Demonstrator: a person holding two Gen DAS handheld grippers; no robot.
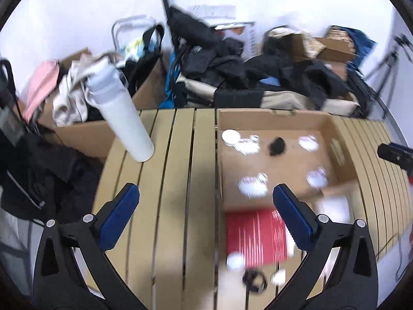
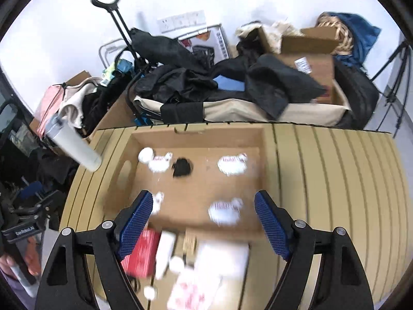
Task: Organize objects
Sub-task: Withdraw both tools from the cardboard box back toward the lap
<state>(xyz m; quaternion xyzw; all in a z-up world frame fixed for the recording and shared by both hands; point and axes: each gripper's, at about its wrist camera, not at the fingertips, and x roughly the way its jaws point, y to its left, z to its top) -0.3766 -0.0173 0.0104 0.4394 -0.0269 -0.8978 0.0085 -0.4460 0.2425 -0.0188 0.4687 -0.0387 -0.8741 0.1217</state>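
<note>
A shallow cardboard box (image 1: 333, 131) (image 2: 268, 139) lies on the slatted tan table (image 1: 175, 170) (image 2: 335, 180). Inside it are several white packets (image 1: 253, 186) (image 2: 224, 210) and a small black object (image 1: 277, 146) (image 2: 182, 167). A red package (image 1: 255, 237) (image 2: 142, 250) and white items (image 2: 222, 261) lie in front of the box. A white bottle (image 1: 124, 118) (image 2: 74, 144) stands tilted at the table's left edge. My left gripper (image 1: 206, 206) is open and empty over the table left of the box. My right gripper (image 2: 204, 211) is open and empty above the box's near edge.
Behind the table are heaps of dark clothes (image 1: 232, 62) (image 2: 206, 77), cardboard boxes (image 1: 85, 134) (image 2: 309, 51) and bags. A tripod (image 2: 397, 82) stands at the right. A black cable (image 1: 254, 280) lies near the table's front.
</note>
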